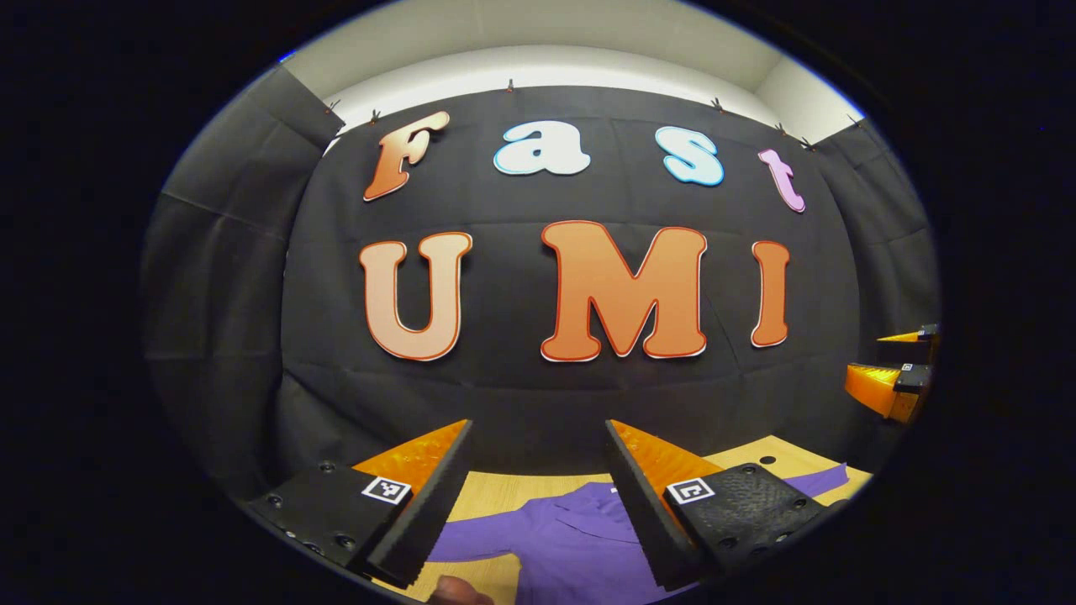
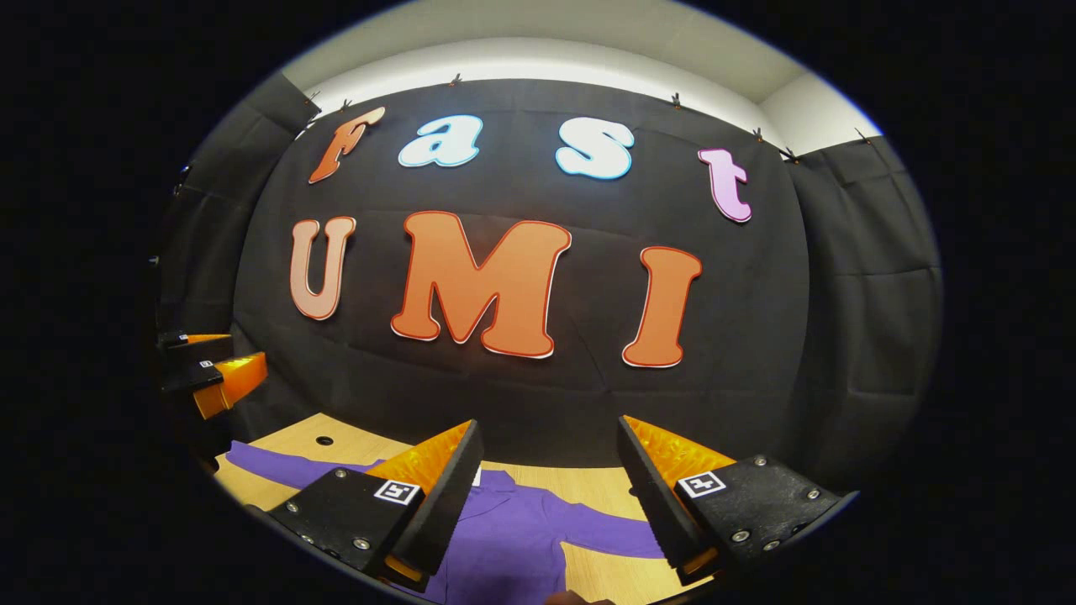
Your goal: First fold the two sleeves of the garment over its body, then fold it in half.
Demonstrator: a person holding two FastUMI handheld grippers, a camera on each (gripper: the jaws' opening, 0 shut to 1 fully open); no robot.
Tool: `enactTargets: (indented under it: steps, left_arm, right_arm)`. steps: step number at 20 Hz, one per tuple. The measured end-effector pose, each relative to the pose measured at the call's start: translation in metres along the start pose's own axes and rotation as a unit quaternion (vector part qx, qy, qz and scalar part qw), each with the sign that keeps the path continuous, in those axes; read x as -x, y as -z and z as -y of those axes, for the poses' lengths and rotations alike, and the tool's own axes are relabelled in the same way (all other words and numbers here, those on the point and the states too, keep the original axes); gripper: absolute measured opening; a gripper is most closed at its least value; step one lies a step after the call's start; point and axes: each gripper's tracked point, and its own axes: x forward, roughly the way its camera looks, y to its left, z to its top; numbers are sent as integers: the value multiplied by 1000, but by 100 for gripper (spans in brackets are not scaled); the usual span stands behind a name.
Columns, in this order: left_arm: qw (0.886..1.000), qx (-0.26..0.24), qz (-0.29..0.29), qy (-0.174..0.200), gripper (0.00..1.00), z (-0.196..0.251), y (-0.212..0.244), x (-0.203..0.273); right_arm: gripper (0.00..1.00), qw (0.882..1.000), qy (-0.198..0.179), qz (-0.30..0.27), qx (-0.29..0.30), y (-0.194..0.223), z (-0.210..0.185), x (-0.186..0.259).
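Note:
A purple long-sleeved garment [image 1: 572,542] lies spread flat on the wooden table [image 1: 496,487], its collar toward the back wall. In the left gripper view my left gripper [image 1: 538,504] hovers open above the garment's upper body, with nothing between its fingers. One sleeve [image 1: 820,481] stretches out to the right there. In the right gripper view my right gripper [image 2: 551,504] hangs open over the same garment [image 2: 513,538]; sleeves run out to the left [image 2: 286,466] and right [image 2: 605,533]. Each gripper also appears at the edge of the other's view: the right gripper [image 1: 895,370] and the left gripper [image 2: 210,370].
The table [image 2: 353,441] has small round holes [image 1: 767,460] in its top near the back. The black cloth wall [image 2: 538,395] stands right behind the table's far edge. A bit of a hand [image 1: 458,592] shows at the bottom edge.

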Motion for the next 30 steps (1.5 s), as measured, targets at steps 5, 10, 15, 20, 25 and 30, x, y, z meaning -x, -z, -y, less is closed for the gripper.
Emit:
enactTargets:
  steps: [5, 10, 15, 20, 25, 30]
  left_arm:
    - [1000, 5, 9, 1, 95, -7, -5, -2]
    - [1000, 6, 10, 10, 95, -11, -2, -3]
    - [999, -5, 26, 28, 94, -15, -11, -3]
    - [999, -3, 22, 48, 95, -19, -4, -13]
    - [996, 2, 20, 88, 95, -2, -1, -25]
    - [998, -13, 32, 55, 95, 20, -6, -28]
  right_arm:
    - [95, 1000, 17, 2, 4, -1, 7, -3]
    - [95, 999, 31, -13, 8, 10, 14, 0]
    - [95, 998, 60, -26, 15, 18, 24, 3]
    - [95, 996, 82, -32, 2, 19, 26, 4]
    - [95, 995, 89, -51, 21, 37, 45, -5]
    - [95, 995, 53, -72, 40, 70, 74, -25]
